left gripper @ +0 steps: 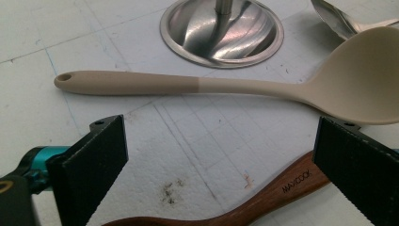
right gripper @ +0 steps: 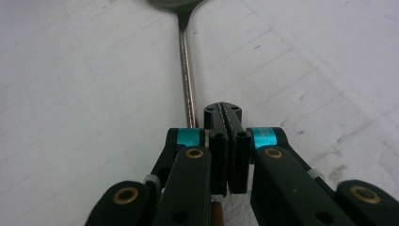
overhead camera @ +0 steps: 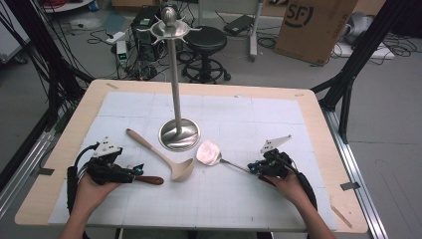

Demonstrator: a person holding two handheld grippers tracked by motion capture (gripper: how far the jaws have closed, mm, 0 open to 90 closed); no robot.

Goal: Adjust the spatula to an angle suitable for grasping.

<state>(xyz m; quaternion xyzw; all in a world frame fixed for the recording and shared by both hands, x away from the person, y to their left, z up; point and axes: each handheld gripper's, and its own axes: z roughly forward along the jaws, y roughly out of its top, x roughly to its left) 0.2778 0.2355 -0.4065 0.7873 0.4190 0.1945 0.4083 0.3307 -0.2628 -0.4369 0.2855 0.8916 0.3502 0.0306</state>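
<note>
Brown wooden handle (left gripper: 282, 188), on the person's side of the stand base (left gripper: 221, 33) past the ladle (left gripper: 188, 85), lies between the left gripper's (left gripper: 221, 155) wide-spread jaws, which should settle squarely before pinching; the right gripper's (right gripper: 225, 113) jaws are pressed together beside the spatula (right gripper: 187, 70) shaft.

A utensil stand (overhead camera: 177, 130) rises at the centre of the table (overhead camera: 318, 124), its base resting on the gridded mat (overhead camera: 239, 194). Just below and left of that base a ladle (overhead camera: 164, 154) lies slantwise, handle toward the upper left, bowl toward the lower right. Right of the ladle's bowl, close by it, lies a turner (overhead camera: 211, 154), its blade just below the base and its shaft running toward the lower right. At lower left a wooden handle (overhead camera: 149, 179) lies on the mat, beside the ladle's bowl. Beyond the table, at the top of the frame, a stool (overhead camera: 206, 42) stands on the floor, and a cardboard box (overhead camera: 313, 25) sits at upper right.
</note>
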